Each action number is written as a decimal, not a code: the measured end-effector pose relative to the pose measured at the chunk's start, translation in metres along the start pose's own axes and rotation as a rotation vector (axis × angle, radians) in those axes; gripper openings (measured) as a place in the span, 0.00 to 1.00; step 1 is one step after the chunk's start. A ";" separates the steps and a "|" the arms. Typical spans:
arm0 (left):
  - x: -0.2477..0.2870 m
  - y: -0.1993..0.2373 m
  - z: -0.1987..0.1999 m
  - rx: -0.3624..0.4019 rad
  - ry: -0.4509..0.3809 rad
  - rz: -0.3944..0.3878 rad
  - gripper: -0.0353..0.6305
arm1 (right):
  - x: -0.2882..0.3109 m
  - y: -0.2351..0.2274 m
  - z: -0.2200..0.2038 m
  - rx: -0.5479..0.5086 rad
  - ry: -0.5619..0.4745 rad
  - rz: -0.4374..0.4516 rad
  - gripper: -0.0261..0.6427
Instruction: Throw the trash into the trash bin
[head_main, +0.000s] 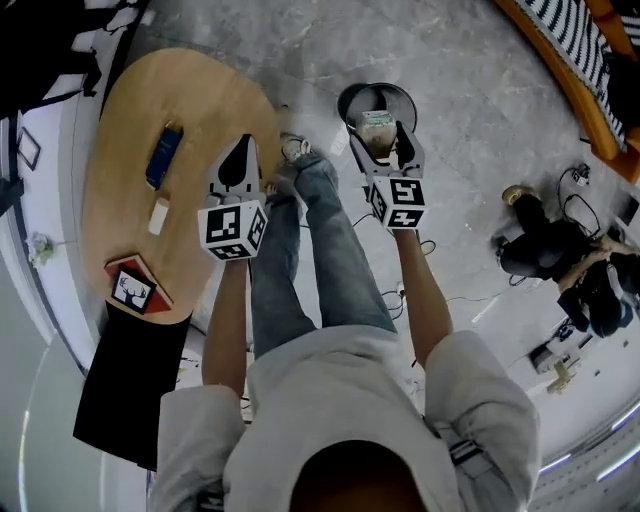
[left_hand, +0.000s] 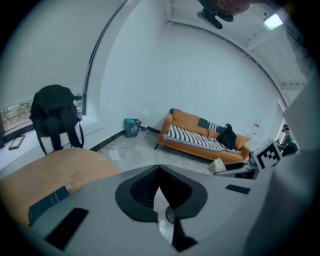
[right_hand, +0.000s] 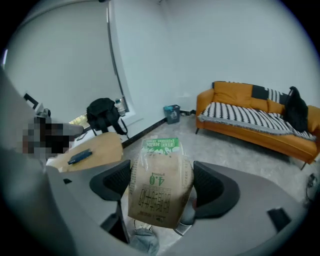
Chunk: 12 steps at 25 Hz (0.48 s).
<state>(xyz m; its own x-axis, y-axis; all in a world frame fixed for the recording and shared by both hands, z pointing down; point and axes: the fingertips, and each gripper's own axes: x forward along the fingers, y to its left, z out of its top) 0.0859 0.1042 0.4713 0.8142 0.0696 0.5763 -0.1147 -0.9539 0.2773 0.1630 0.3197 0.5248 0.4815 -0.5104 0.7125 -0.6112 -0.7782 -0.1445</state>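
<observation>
My right gripper (head_main: 383, 150) is shut on a brown milk carton (right_hand: 160, 187) with a green top, gripped by its sides. In the head view the carton (head_main: 377, 128) hangs right over the round black trash bin (head_main: 345, 100) on the grey floor. My left gripper (head_main: 240, 152) is shut with nothing in it, beside the wooden table's right edge. In the left gripper view the left gripper (left_hand: 159, 170) has its jaws closed together with nothing between them. The right gripper (right_hand: 160, 182) has the carton filling its gap.
The oval wooden table (head_main: 120, 120) at left carries a blue flat object (head_main: 164, 155), a small white item (head_main: 159, 215) and a red-black box (head_main: 135, 288). My legs (head_main: 300, 250) stand between the grippers. An orange sofa (right_hand: 260, 120), a black backpack (left_hand: 55, 117) and floor cables (head_main: 560, 260) lie around.
</observation>
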 end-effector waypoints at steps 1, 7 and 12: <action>0.008 -0.009 0.001 0.012 0.009 -0.020 0.08 | -0.002 -0.017 -0.007 0.026 0.005 -0.029 0.60; 0.039 -0.045 0.002 0.083 0.055 -0.120 0.08 | 0.000 -0.087 -0.057 0.202 0.043 -0.164 0.60; 0.045 -0.054 0.001 0.120 0.074 -0.159 0.08 | 0.020 -0.112 -0.096 0.276 0.089 -0.207 0.60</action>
<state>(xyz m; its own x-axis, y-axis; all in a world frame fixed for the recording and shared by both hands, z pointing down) 0.1292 0.1591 0.4818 0.7719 0.2387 0.5892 0.0839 -0.9569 0.2779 0.1807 0.4317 0.6208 0.5135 -0.3072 0.8012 -0.3079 -0.9375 -0.1621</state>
